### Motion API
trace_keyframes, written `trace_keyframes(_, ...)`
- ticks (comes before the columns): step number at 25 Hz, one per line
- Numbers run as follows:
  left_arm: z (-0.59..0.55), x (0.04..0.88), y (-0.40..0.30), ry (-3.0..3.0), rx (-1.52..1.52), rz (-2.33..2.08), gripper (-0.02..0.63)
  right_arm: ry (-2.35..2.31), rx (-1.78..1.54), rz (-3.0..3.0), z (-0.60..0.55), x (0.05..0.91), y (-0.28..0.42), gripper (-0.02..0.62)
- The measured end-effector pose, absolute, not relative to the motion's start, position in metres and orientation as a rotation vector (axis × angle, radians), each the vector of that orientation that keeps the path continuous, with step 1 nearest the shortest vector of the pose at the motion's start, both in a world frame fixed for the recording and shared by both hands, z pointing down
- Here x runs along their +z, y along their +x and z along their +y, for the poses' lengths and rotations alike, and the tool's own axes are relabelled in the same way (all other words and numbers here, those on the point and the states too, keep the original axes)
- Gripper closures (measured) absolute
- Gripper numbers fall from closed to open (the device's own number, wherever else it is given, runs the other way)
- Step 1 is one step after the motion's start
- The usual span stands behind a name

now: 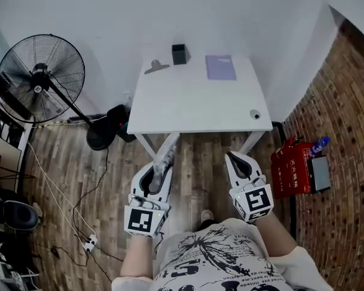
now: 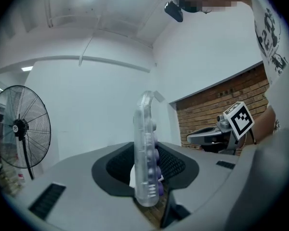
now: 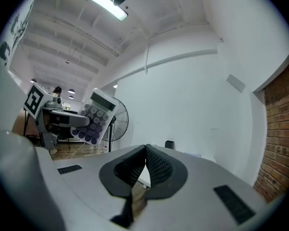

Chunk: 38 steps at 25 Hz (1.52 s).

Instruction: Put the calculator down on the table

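Jaws of left gripper point(image 2: 145, 163) clenched on calculator point(image 2: 145, 124) standing edge-on between them, right gripper point(image 3: 146, 151) jaws pressed together, empty

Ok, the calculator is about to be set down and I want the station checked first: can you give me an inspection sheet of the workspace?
Surface: white table, middle and front bare.
Job's things: calculator, clear with purple keys, not yet over the table.
Clutter: black box, grey clip, purple notebook, small round item, all on the table.
Grippers: left gripper clamps the calculator; right gripper shut, empty.
Cables: loose cables and power strip on the floor.
Surroundings: fan, red box, brick wall.
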State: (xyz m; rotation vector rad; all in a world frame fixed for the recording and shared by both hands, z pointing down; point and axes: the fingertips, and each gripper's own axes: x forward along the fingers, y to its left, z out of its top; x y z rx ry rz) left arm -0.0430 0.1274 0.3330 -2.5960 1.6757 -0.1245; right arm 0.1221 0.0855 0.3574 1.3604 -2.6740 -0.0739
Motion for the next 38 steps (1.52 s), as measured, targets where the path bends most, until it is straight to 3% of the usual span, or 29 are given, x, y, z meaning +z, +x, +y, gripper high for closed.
trace_keyframes(23,-0.18,0.401,-0.025,-2.805,-0.256,1.628,0.465,1.361,0.061,-2.596,-0.205,0.405,0.126,0.581)
trace_keyframes(38,-0.328,0.528,-0.042,-3.147,-0.468,1.638,0.463,1.31,0.3,-2.473,-0.348,0.488,0.087,0.58)
